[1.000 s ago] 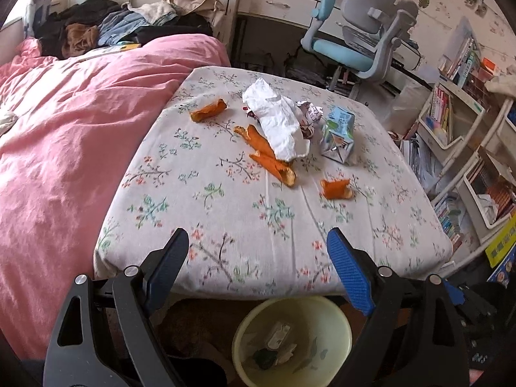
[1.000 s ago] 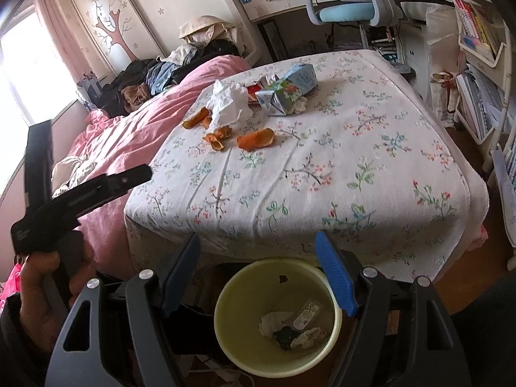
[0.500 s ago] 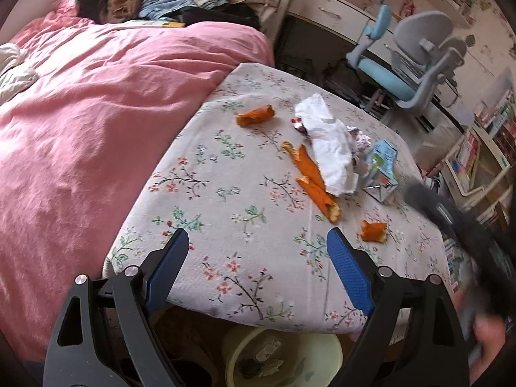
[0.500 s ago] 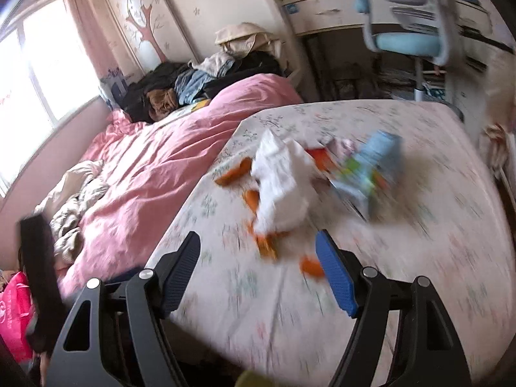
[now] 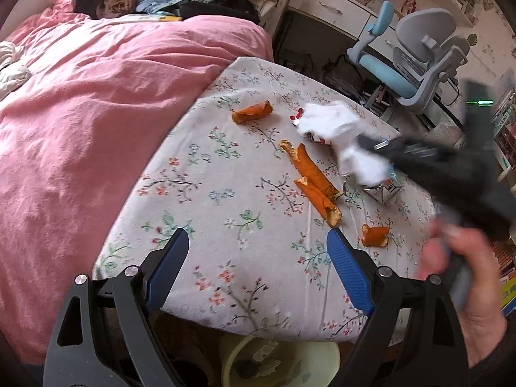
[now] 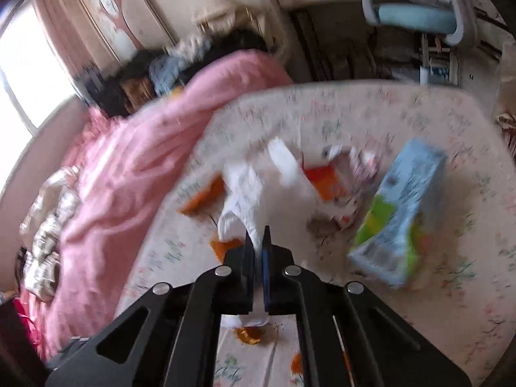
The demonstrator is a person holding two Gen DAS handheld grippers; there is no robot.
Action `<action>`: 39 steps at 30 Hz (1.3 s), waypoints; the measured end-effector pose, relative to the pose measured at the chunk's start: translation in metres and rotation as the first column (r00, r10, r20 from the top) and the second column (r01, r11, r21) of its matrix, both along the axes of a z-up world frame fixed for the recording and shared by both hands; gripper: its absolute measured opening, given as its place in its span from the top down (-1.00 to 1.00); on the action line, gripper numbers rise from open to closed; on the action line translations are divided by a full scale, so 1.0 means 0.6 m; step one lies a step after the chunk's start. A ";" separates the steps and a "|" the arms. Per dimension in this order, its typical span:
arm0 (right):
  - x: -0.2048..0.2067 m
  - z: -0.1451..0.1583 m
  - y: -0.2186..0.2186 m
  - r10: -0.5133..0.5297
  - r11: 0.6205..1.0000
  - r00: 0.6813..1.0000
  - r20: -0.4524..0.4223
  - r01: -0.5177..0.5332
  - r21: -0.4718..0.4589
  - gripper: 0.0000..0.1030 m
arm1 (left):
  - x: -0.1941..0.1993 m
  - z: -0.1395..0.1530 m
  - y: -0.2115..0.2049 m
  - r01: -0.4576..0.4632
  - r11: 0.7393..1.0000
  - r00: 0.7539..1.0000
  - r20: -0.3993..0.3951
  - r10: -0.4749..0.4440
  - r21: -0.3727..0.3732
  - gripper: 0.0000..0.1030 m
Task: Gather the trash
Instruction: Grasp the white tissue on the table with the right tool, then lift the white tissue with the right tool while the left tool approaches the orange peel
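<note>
On the floral table cover [image 5: 225,225] lie several orange peels [image 5: 314,180], a crumpled white paper [image 5: 335,122], a blue and green carton [image 6: 400,213] and a small wrapper. My right gripper [image 6: 258,242] is shut on the near end of the white paper [image 6: 258,200], which shows between its pads; in the left wrist view this gripper [image 5: 371,143] reaches in from the right, blurred, held by a hand [image 5: 458,264]. My left gripper [image 5: 258,258] hovers open over the table's near edge with nothing between its fingers. Below it sits a pale yellow bin [image 5: 280,361] with some trash inside.
A bed with a pink duvet [image 5: 96,113] borders the table on the left, with clothes piled at its far end. A grey and blue desk chair [image 5: 416,54] and a white desk stand behind the table. Bookshelves line the right edge.
My right gripper moved from above the bin out over the table and shut on the white paper. The left gripper slid a little and stayed open.
</note>
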State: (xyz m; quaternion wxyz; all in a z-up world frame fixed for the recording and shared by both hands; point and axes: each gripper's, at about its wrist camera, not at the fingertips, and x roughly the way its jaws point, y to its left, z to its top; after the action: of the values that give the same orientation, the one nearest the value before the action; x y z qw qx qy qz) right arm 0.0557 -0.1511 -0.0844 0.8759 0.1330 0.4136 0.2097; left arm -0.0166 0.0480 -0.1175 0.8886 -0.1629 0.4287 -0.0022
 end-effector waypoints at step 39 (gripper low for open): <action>-0.113 0.087 -0.171 -0.036 0.978 0.983 0.178 -0.002 0.210 0.89 | 0.093 -0.052 -0.068 0.099 0.994 0.995 -0.006 -0.099 0.040 0.73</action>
State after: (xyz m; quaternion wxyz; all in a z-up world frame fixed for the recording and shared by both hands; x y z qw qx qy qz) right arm -0.0119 -0.2535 -0.0321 0.8928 0.2083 0.3068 0.2557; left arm 0.0394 0.0070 -0.1486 0.8895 -0.1237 0.4382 -0.0373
